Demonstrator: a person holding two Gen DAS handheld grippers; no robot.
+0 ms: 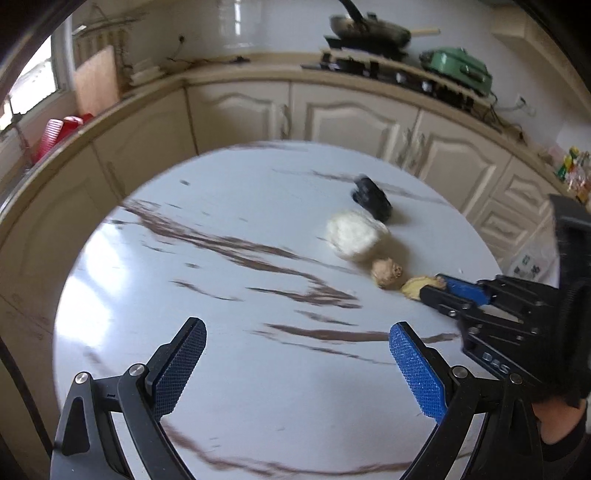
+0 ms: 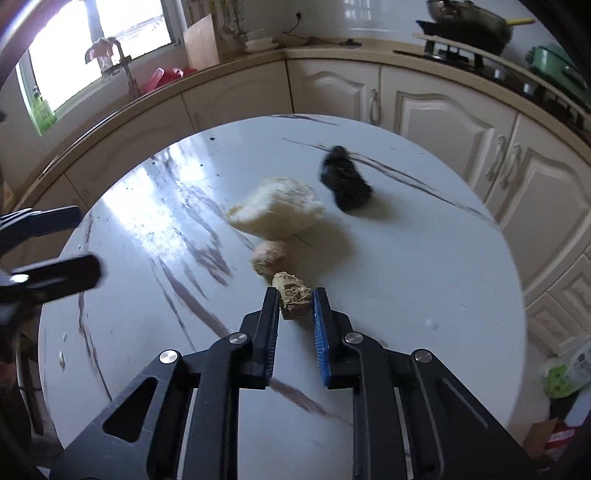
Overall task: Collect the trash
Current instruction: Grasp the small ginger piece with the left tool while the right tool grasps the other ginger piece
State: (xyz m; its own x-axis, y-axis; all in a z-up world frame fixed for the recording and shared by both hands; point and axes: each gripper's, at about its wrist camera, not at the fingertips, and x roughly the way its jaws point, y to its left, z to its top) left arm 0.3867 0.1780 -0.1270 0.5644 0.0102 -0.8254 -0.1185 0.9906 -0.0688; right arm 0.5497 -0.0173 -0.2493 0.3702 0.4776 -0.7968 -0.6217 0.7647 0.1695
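On the round marble table (image 2: 424, 280) lie a black crumpled lump (image 2: 345, 181), a white crumpled wad (image 2: 280, 208), a tan round scrap (image 2: 269, 254) and a yellowish scrap (image 2: 293, 293). My right gripper (image 2: 295, 295) has its pads pressed on the yellowish scrap's two sides, low over the tabletop. The left wrist view shows the same row: black lump (image 1: 371, 197), white wad (image 1: 352, 234), tan scrap (image 1: 386, 273) and yellowish scrap (image 1: 419, 286) pinched at the right gripper's tip. My left gripper (image 1: 297, 341) hangs open over bare table, left of the row, with nothing between its fingers.
Cream cabinets (image 2: 436, 110) curve around behind the table. A stove with a pan (image 1: 369, 29) and a green pot (image 1: 458, 68) stands on the counter. A red dish rack (image 1: 59, 131) sits by the window. Bags and a box (image 2: 565, 373) lie on the floor at right.
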